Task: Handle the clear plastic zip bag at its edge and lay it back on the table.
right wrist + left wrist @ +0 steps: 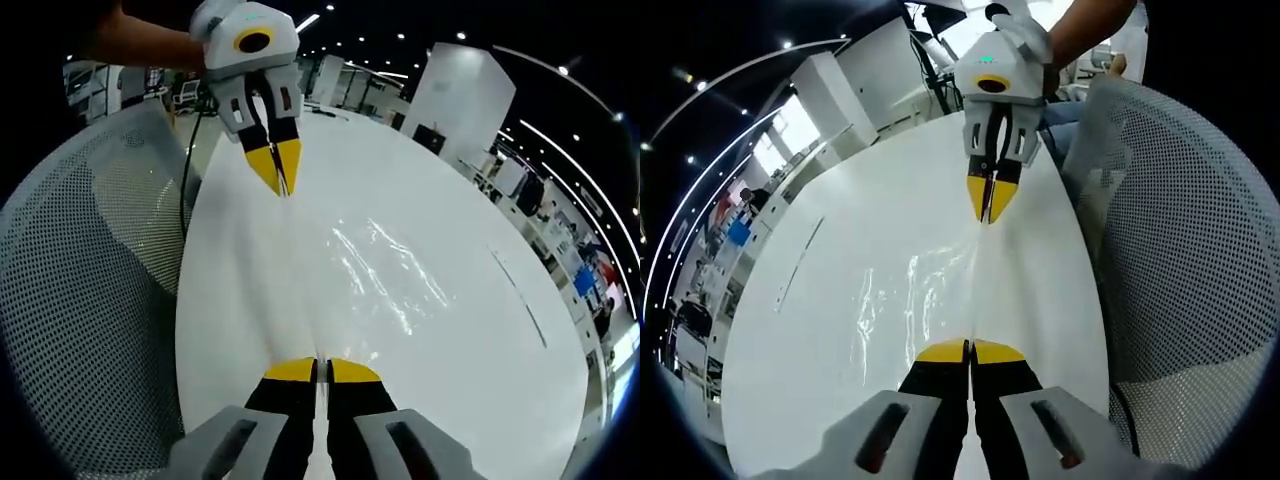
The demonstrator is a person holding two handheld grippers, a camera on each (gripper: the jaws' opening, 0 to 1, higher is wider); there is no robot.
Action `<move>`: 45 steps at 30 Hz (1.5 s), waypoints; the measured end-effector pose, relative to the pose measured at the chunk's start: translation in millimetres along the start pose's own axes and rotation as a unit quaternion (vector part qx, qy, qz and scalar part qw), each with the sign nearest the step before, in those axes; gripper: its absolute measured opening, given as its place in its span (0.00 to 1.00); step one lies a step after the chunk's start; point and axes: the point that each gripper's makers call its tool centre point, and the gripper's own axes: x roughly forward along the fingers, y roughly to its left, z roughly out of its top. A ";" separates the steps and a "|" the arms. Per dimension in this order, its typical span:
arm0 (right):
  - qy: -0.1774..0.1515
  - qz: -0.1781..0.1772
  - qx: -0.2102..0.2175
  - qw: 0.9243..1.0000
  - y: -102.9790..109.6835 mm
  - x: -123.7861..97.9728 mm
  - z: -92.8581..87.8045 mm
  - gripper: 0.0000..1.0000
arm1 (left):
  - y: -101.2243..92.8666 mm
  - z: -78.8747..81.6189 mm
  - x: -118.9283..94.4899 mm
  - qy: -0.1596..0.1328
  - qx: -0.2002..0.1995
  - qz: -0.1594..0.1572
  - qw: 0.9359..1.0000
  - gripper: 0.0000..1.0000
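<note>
A broad white table [830, 330] filled most of the scene, its smooth top running away toward a brightly lit hall of white partitions [855, 85] and ceiling spotlights. Along the table's near edge stood a grey mesh-backed office chair [1185, 260], seen on the right in the left gripper view and on the left in the right gripper view [90, 260].

Stretched over the tabletop between the two tools was the clear plastic zip bag [915, 295], visible mainly by its wrinkles and glints of reflected light; in the right gripper view its shiny creases [385, 265] spread right of the line joining the grippers. Whether it rested flat or hung slightly lifted could not be told.

The left gripper [969, 350], white-bodied with black fingers and yellow tips, had its jaws pressed together on one end of the bag's edge. The right gripper [313, 370], of the same make, pinched the opposite end, jaws likewise closed on the film. Each tool appeared at the far end of the other's view [992, 200] [277, 166], tips together on the bag, held by a person's hand [1025, 35] in a white glove.
</note>
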 end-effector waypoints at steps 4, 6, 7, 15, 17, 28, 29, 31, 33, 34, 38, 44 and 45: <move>0.006 0.002 -0.003 1.000 1.4 -0.4 -3.1 0.00 | -1.4 2.9 1.7 -0.002 0.003 -0.004 1.000 0.00; 0.008 0.004 -0.007 1.000 1.9 -0.6 -4.1 0.00 | -1.3 4.8 1.6 -0.003 0.004 -0.004 1.000 0.00; 0.008 0.004 -0.011 1.000 2.2 -1.1 -4.5 0.00 | -1.2 5.3 1.6 -0.003 0.004 -0.004 1.000 0.00; -0.003 0.008 -0.019 1.000 4.1 -3.6 -2.9 0.07 | -2.2 6.8 2.0 -0.007 0.009 -0.007 1.000 0.00; -0.005 0.008 -0.021 1.000 3.8 -3.5 -1.1 0.08 | -3.4 6.5 2.2 -0.007 0.010 -0.010 1.000 0.00; -0.017 0.014 -0.034 0.999 3.2 2.2 11.4 0.06 | -5.3 5.1 1.7 -0.010 0.010 -0.014 1.000 0.00; -0.018 0.015 -0.034 0.999 3.6 2.7 12.5 0.06 | -5.0 4.7 1.7 -0.011 0.010 -0.013 1.000 0.00; -0.021 0.017 -0.037 0.999 4.4 3.7 15.1 0.06 | -5.1 5.2 1.3 -0.014 0.008 -0.013 1.000 0.00; -0.022 0.019 -0.041 0.999 5.1 4.8 17.7 0.05 | -4.8 5.6 1.0 -0.015 0.007 -0.012 1.000 0.00; -0.023 0.019 -0.042 0.999 5.4 5.2 19.0 0.05 | -4.8 5.6 1.0 -0.015 0.007 -0.012 1.000 0.00; -0.028 0.024 -0.046 0.998 7.7 5.2 27.1 0.06 | -4.9 6.1 1.6 -0.014 0.009 -0.012 1.000 0.00; -0.049 0.031 -0.049 0.997 9.1 -2.6 47.0 0.08 | -5.5 6.6 3.3 -0.013 0.012 -0.012 1.000 0.00; -0.053 0.033 -0.047 0.997 8.8 -4.6 50.6 0.08 | -5.9 6.6 3.9 -0.013 0.013 -0.012 1.000 0.00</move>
